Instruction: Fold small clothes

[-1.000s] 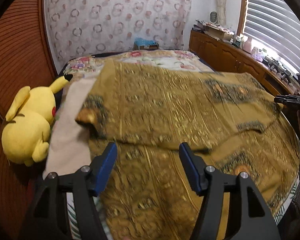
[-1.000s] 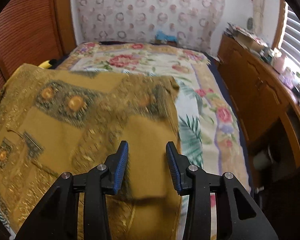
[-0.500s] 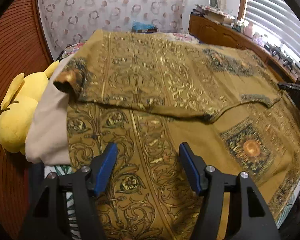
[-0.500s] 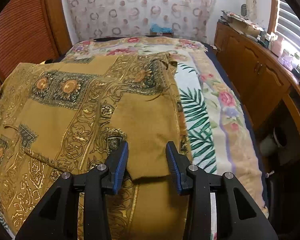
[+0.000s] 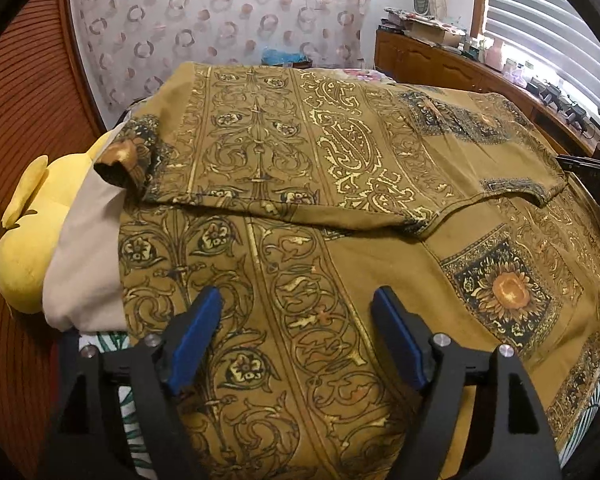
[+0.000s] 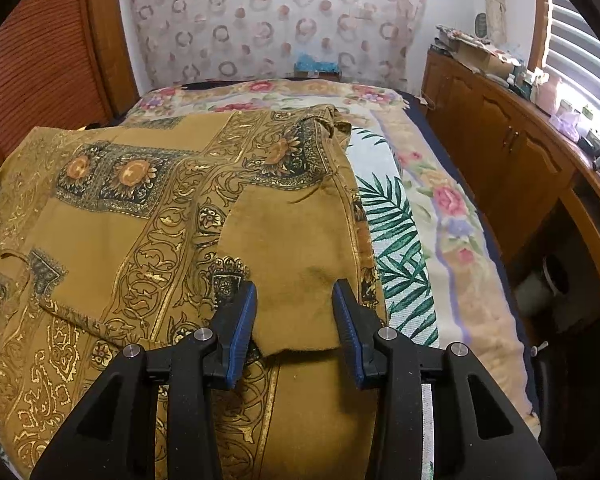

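Now we should smooth the shirt [image 5: 340,168] flat, left gripper [image 5: 296,336] opening over it, right gripper [image 6: 294,322] parted, neither grasping cloth.

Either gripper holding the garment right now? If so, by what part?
Nothing held. The left gripper is opening, pads clear of the garment. The right gripper straddles a plain flap without pinching it.

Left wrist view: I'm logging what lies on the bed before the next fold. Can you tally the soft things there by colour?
Mustard patterned garment: 1
Yellow plush toy: 1
Beige cloth, partly under the garment: 1
Total: 3
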`<state>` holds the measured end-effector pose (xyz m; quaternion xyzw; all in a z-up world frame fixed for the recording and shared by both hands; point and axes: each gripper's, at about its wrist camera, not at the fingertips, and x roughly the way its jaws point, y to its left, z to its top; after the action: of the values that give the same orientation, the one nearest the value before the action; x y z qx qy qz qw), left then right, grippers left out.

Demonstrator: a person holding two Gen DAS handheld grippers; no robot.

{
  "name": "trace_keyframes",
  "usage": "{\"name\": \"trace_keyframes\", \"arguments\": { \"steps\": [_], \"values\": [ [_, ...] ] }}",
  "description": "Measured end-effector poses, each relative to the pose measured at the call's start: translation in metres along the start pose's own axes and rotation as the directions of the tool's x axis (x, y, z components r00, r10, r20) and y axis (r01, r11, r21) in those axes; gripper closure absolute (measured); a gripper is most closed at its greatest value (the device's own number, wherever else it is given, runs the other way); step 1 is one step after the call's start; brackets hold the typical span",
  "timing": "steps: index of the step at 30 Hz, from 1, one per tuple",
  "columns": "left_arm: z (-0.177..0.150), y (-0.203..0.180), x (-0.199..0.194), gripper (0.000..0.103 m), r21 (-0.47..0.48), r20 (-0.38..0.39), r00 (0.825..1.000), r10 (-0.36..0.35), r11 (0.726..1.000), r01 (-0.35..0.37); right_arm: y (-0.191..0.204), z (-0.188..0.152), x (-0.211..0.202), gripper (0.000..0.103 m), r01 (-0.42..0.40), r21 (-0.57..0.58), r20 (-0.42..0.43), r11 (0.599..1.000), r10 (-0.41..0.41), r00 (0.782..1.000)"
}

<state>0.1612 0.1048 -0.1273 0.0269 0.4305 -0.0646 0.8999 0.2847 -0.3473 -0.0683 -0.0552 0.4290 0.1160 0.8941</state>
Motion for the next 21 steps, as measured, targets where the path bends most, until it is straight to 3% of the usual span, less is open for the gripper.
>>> {"name": "trace_keyframes", "arguments": {
  "steps": [3, 6, 13, 16, 20, 21],
  "values": [
    [0.000, 0.003, -0.004, 0.025, -0.005, -0.009, 1.000, 0.003, 1.000, -0.003, 0.000, 0.000, 0.000, 0.064, -0.002, 0.002, 0.001, 1.000, 0.002, 1.000],
    [0.005, 0.012, -0.019, 0.026, -0.027, 0.049, 0.999, 0.001, 1.000, 0.001, 0.000, 0.000, 0.000, 0.064, -0.001, 0.001, 0.001, 1.000, 0.001, 1.000],
    [0.032, 0.050, -0.049, 0.045, -0.124, 0.158, 0.984, 0.077, 0.991, -0.058, -0.001, 0.000, 0.000, 0.064, -0.002, 0.002, 0.002, 1.000, 0.002, 1.000],
    [0.045, 0.065, -0.048, 0.047, -0.141, 0.164, 0.977, 0.136, 0.983, -0.113, -0.001, 0.000, 0.000, 0.064, -0.003, 0.003, 0.003, 1.000, 0.003, 1.000],
    [0.057, 0.075, -0.034, 0.048, -0.143, 0.140, 0.977, 0.159, 0.980, -0.139, -0.001, 0.000, 0.000, 0.064, -0.002, 0.002, 0.003, 1.000, 0.002, 1.000],
    [0.059, 0.075, -0.028, 0.052, -0.138, 0.133, 0.979, 0.157, 0.981, -0.138, -0.001, 0.000, 0.000, 0.064, -0.001, 0.002, 0.003, 1.000, 0.001, 1.000]
  ]
}}
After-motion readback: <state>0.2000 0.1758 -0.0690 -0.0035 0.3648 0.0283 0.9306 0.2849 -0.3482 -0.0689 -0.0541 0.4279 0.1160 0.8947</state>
